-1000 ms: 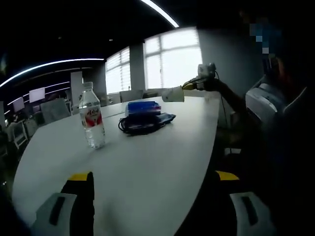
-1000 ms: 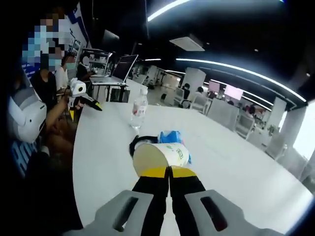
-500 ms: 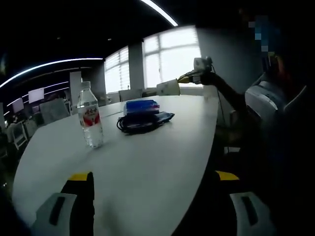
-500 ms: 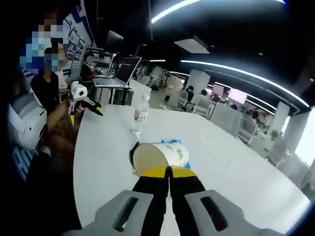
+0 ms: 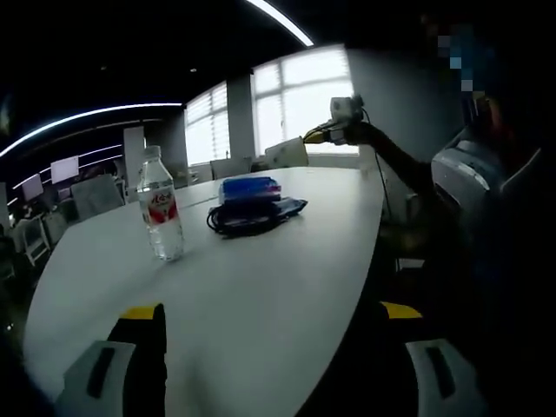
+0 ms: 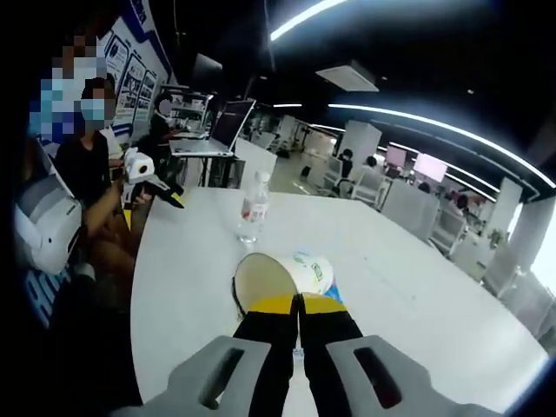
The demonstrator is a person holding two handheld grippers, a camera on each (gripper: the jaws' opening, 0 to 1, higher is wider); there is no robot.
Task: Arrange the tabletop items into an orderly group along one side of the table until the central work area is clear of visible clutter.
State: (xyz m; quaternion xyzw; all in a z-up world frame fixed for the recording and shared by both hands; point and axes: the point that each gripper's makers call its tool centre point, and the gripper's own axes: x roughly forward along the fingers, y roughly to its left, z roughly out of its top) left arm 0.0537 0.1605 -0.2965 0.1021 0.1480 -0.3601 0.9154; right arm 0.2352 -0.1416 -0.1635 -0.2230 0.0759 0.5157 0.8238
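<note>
In the left gripper view a clear water bottle (image 5: 162, 207) with a red label stands on the white table (image 5: 261, 287). Beyond it lies a blue pack (image 5: 251, 188) on a coil of black cable (image 5: 248, 219). My left gripper (image 5: 271, 317) hovers open over the near table edge, holding nothing. My right gripper (image 5: 310, 137) comes in from the right, holding a paper cup (image 5: 287, 154) above the far end. In the right gripper view my right gripper (image 6: 298, 306) is shut on the rim of the cup (image 6: 287, 276), which hides most of the blue pack (image 6: 334, 289). The bottle (image 6: 254, 208) stands behind.
A person sits at the left table edge, where the left gripper (image 6: 169, 193) is held. A laptop (image 6: 233, 123) stands on a desk beyond. Office chairs (image 5: 95, 193) line the table's far side. Bare tabletop (image 6: 417, 287) stretches to the right.
My right gripper has lifted the paper cup a little higher and carried it further along the table, over the blue pack. The bottle, pack and cable have not moved.
</note>
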